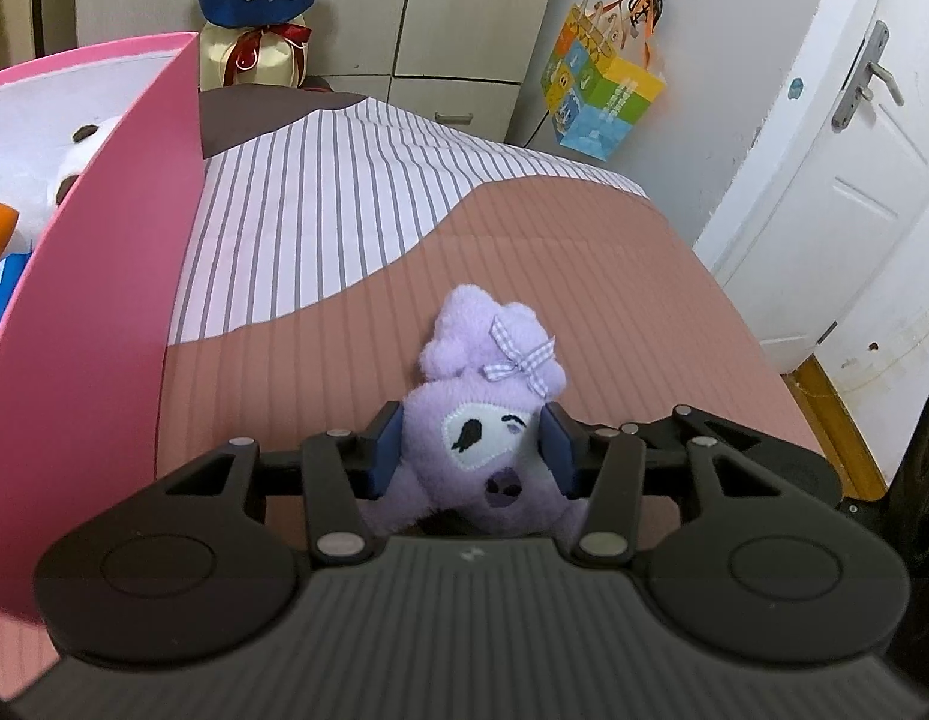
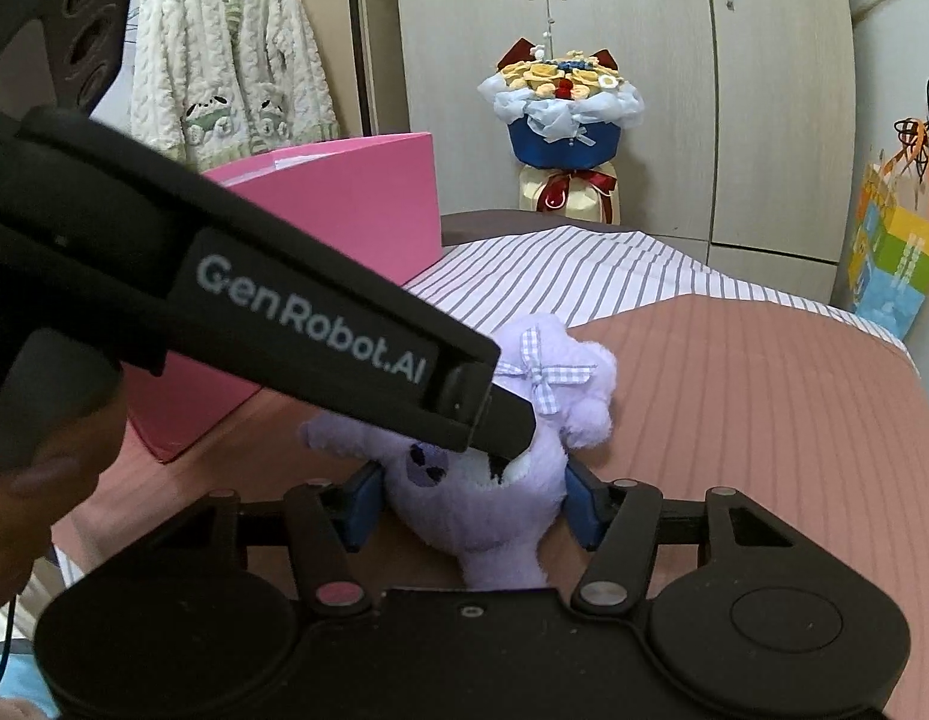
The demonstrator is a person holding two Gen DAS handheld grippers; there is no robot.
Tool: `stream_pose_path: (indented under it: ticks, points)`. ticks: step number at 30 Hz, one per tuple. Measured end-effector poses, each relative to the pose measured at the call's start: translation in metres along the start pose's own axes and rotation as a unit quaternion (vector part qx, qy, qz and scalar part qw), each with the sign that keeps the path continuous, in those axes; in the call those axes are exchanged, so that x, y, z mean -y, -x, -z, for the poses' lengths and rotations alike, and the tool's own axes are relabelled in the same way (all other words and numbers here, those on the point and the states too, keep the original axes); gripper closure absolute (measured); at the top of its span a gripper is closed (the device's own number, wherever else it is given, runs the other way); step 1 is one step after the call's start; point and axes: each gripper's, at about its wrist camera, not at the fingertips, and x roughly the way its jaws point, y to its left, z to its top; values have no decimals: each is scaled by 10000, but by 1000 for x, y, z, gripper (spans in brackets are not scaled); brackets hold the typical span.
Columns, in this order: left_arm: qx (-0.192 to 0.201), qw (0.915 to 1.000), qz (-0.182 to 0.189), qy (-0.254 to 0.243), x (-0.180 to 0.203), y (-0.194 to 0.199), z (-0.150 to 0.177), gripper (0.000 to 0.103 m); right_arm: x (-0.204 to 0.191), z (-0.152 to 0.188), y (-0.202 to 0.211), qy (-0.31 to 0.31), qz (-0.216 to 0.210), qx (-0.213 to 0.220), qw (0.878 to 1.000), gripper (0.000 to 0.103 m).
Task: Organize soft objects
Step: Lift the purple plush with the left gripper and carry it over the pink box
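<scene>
A: The small lilac plush toy with a gingham bow (image 1: 482, 414) lies on the pink ribbed bedcover (image 1: 644, 300), its face toward the two tools and its bow end pointing away up the bed.

B: And the left gripper (image 1: 471, 450)?

A: Its blue pads press into either side of the toy's head, so it is clamped on the plush. The right gripper (image 2: 473, 507) straddles the same toy lower down; its pads sit right at the fur, but whether they squeeze cannot be told.

B: So which way must it travel?

A: The tall pink cardboard box (image 1: 104, 300) stands just left of the toy, already holding a white plush (image 1: 74, 162). The left hand is nearer that wall. The likely move is a lift up and leftward over the rim.
</scene>
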Motion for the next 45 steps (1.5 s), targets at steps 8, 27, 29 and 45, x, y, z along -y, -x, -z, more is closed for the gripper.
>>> stream_pose_path:
  ticks: [8, 27, 29, 45]
  points:
    - [-66, 10000, 50, -6, 4, 23, 17, 55, -11, 6, 15, 154, -199, -43, 9997, 39]
    - [-147, 9983, 341, -438, 18, 84, 41, 56, -28, -1, 62, 39, -712, -350, 9968, 40]
    - [-152, 9981, 405, -437, 17, 92, 41, 56, -33, -4, 70, 71, -733, -406, 9965, 40]
    - [-613, 9937, 938, -92, -17, 174, 52, 56, -86, -43, 115, 640, -1441, -1196, 9802, 39]
